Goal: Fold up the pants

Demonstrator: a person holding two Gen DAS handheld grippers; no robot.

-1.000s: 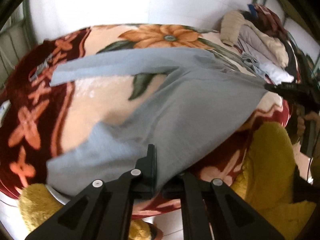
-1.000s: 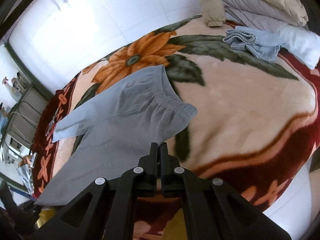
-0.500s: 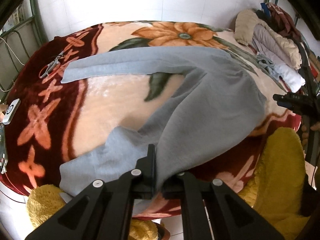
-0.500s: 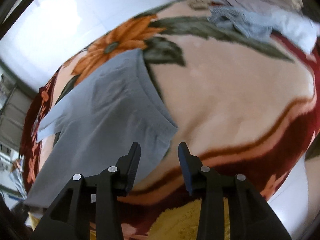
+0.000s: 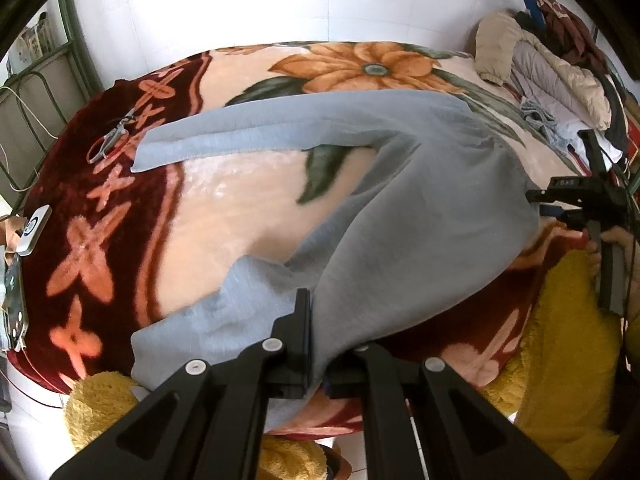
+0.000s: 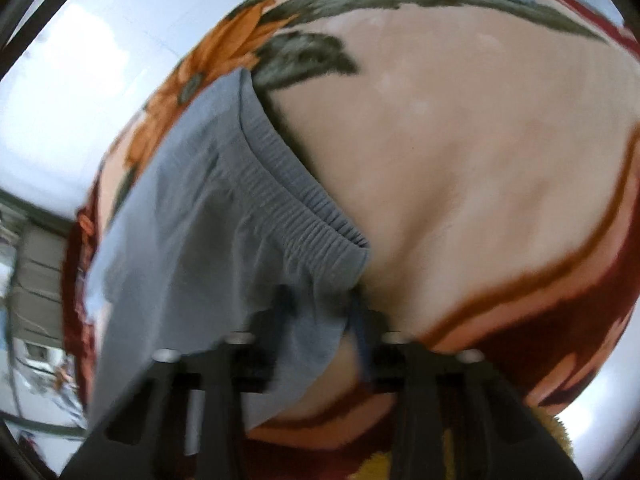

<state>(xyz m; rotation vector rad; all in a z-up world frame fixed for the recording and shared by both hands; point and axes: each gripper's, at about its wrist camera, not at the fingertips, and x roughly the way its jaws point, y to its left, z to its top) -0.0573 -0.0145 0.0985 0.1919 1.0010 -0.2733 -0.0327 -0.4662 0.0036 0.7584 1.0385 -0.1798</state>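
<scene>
Grey pants (image 5: 420, 208) lie spread on a floral blanket (image 5: 240, 208), legs pointing left and waistband at the right. My left gripper (image 5: 316, 344) is shut on the near leg's edge at the bed's front. In the right wrist view the elastic waistband (image 6: 288, 192) runs diagonally. My right gripper (image 6: 320, 320) is open, its blurred fingers straddling the near waistband corner. It also shows in the left wrist view (image 5: 560, 204) at the waist edge.
A pile of clothes (image 5: 552, 64) sits at the far right of the bed. Scissors (image 5: 108, 140) and a small white device (image 5: 34, 228) lie on the left of the blanket. A yellow fuzzy cloth (image 5: 568, 344) hangs below the front edge.
My right gripper opened, letting go of the waistband, then moved forward so its fingers straddle the waistband corner. The left gripper keeps its hold on the leg; the pants settled flatter.
</scene>
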